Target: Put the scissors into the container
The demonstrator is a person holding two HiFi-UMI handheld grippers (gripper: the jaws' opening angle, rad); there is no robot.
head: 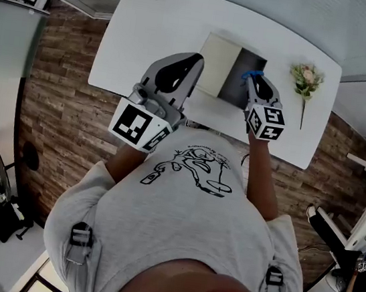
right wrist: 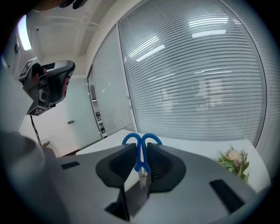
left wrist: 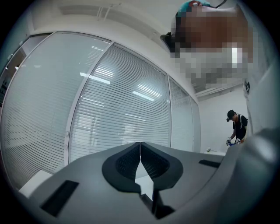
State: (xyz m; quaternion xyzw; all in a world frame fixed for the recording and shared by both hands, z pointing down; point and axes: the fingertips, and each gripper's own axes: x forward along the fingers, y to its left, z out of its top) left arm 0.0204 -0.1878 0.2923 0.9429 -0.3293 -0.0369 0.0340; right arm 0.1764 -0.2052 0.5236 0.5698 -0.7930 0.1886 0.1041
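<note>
Evidently, your right tongs [right wrist: 141,152] were clamped on the blue-handled steel scissors [right wrist: 141,164] just under the finger loops, close to the pivot. The loops pointed away from you, the blades trailed back, and the pair hung over the far corner of the dark, open box-shaped container [head: 237,89] on the white surface [head: 152,30]. They looked light, stiff and slick, so a pinch near the pivot seemed the right hold, though thin metal could swivel between the pads. Your left tongs [left wrist: 140,153] were closed on nothing, well clear.
</note>
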